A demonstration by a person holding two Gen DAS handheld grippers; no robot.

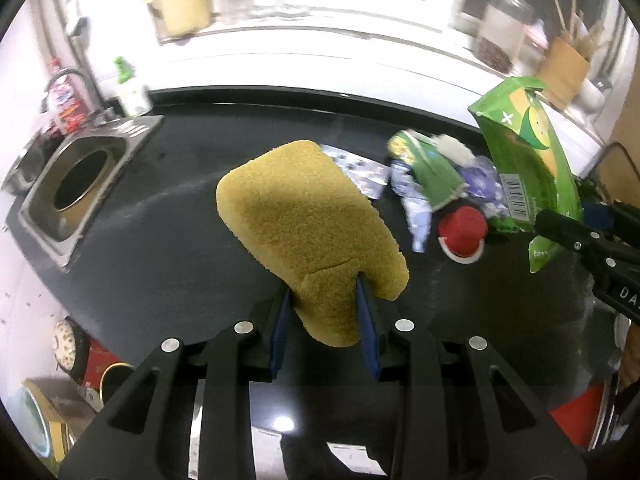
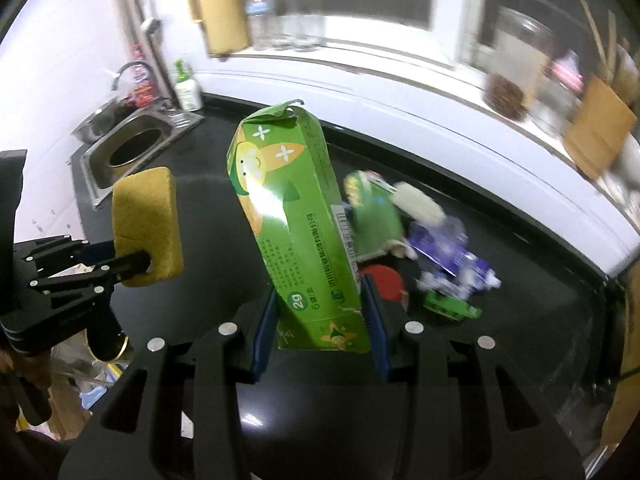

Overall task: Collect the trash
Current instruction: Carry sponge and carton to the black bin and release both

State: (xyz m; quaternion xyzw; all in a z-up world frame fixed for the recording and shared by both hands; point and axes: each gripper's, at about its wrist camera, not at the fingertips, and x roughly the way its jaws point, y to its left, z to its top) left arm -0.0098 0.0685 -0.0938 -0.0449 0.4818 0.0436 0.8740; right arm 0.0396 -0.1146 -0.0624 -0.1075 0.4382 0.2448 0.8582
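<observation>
Black countertop [image 1: 168, 240] as landmark. Above it, green carton [image 2: 296, 216] pinched by right gripper [image 2: 320, 320]; yellow sponge [image 1: 304, 224] pinched by left gripper [image 1: 326, 316]. On it, wrapper pile [image 1: 432, 176], red lid [image 1: 462, 230] beside.

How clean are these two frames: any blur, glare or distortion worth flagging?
Left wrist: windowsill jar smeared by motion blur, sponge sharp, fisheye bends the counter edge. Right wrist: glare patch on the green carton, wrappers behind it blurred, window overexposed.
</observation>
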